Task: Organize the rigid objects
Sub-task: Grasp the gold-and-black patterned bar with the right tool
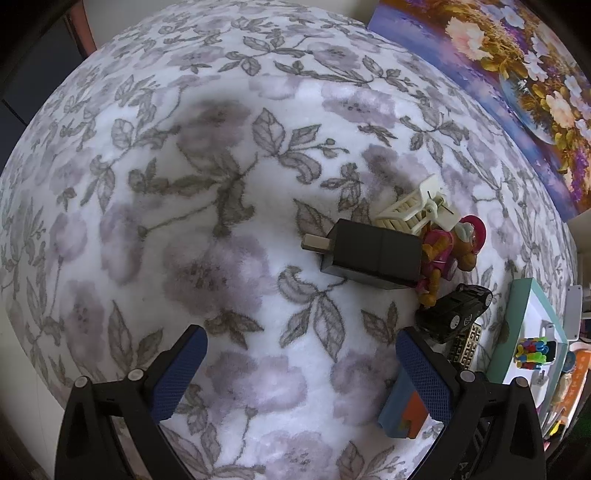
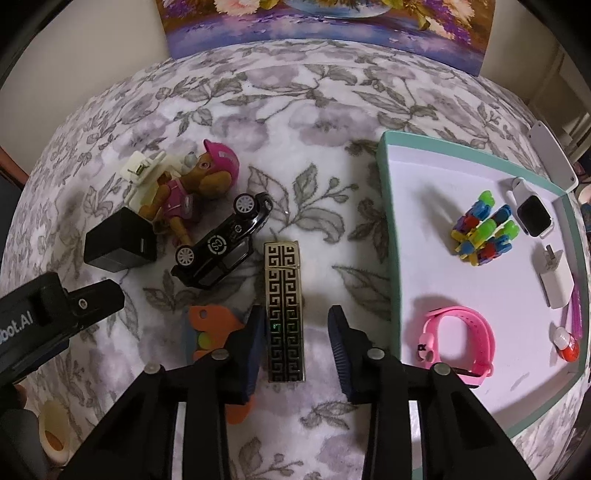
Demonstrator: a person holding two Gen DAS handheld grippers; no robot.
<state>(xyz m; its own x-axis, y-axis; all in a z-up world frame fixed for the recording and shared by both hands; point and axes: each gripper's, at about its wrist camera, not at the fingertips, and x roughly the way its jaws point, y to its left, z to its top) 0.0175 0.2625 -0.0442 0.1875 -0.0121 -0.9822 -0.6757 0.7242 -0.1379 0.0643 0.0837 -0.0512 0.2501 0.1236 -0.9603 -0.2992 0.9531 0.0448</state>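
My right gripper (image 2: 297, 332) is open, its fingers straddling the near half of a gold-and-black patterned lighter (image 2: 284, 291) lying on the flowered blanket. Left of it lie a black toy car (image 2: 221, 247) on its side, a pink-helmeted dog figure (image 2: 192, 188), a black charger block (image 2: 120, 245), a cream plastic toy (image 2: 138, 171) and an orange-and-blue puzzle piece (image 2: 210, 325). My left gripper (image 1: 301, 363) is open over bare blanket; the charger block (image 1: 373, 254), the figure (image 1: 448, 254), the car (image 1: 456, 312) and the lighter (image 1: 466, 345) lie to its right.
A teal-rimmed white tray (image 2: 386, 206) at the right holds a pink watch band (image 2: 458, 336), a coloured block cluster (image 2: 484, 229), a smartwatch (image 2: 533, 214) and a white plug (image 2: 556, 277). A flower painting (image 2: 325, 26) leans at the back.
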